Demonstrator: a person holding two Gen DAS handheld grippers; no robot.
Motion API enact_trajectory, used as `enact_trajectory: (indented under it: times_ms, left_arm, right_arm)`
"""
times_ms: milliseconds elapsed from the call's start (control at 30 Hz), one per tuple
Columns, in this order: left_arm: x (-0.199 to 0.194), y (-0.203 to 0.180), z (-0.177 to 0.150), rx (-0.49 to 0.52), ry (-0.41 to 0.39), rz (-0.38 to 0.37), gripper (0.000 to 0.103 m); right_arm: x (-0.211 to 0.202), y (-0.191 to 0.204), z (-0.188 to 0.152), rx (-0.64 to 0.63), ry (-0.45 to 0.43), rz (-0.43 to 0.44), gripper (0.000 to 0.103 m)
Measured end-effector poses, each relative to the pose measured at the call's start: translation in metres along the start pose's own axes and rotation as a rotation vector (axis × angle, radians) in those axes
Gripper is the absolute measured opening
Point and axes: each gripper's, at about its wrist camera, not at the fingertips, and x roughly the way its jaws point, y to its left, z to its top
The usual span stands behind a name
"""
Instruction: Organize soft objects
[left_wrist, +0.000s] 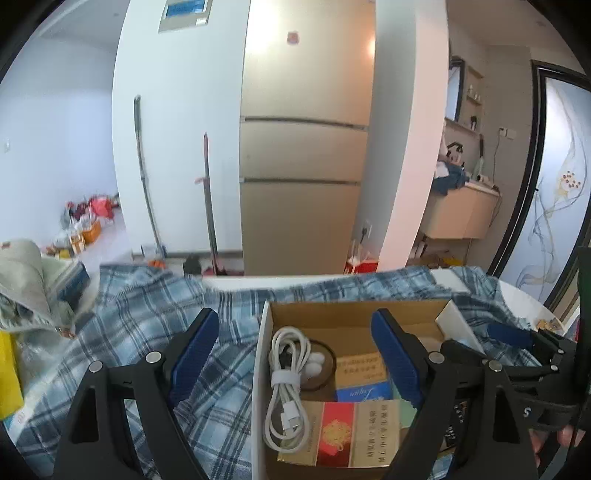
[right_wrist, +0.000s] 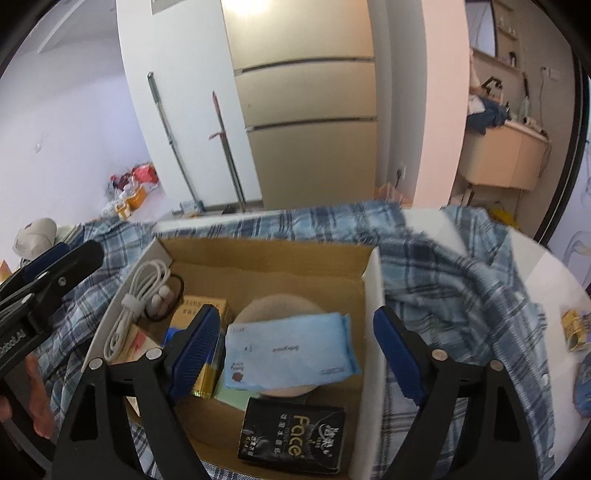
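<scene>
Both grippers hang over an open cardboard box (right_wrist: 273, 254), and neither one has anything between its blue pads. The left gripper (left_wrist: 303, 354) has its fingers spread wide, one pad over the plaid cloth outside the box, the other above the box's contents. The right gripper (right_wrist: 295, 350) is spread just as wide, with one pad over the packets in the box and the other beside the box's white right wall.

Between the right gripper's fingers lies a light blue tissue pack (right_wrist: 291, 350), resting flat on a round tan disc (right_wrist: 275, 306) in the middle of the box. Just in front of it sits a black packet marked "Face" (right_wrist: 293, 435). Along the box's left side lies a coiled white cable (left_wrist: 286, 384), bound with a white strap, and next to it a dark round ring (left_wrist: 321, 363) with small white pieces inside. Yellow, blue and red-and-gold packets (left_wrist: 351, 432) lie beside the cable.

The box stands on a blue plaid shirt (right_wrist: 461, 288), which is rumpled and spread around it on a white table (right_wrist: 546, 266). Behind stand a gold fridge (left_wrist: 306, 147) and two mop handles (left_wrist: 142, 166) leaning on a white wall.
</scene>
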Motion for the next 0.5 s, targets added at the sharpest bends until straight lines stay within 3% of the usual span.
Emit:
enact_trajectory:
  times_ms: [200, 500]
  left_arm:
    - [-0.039, -0.012, 0.016, 0.049, -0.104, 0.010, 0.086]
    - [-0.121, -0.036, 0.020, 0.154, -0.243, 0.026, 0.086]
  right_arm:
    - [-0.038, -0.001, 0.018, -0.029, -0.131, -0.046, 0.090]
    - [-0.125, 0.000, 0.036, -0.048, -0.355, -0.036, 0.092]
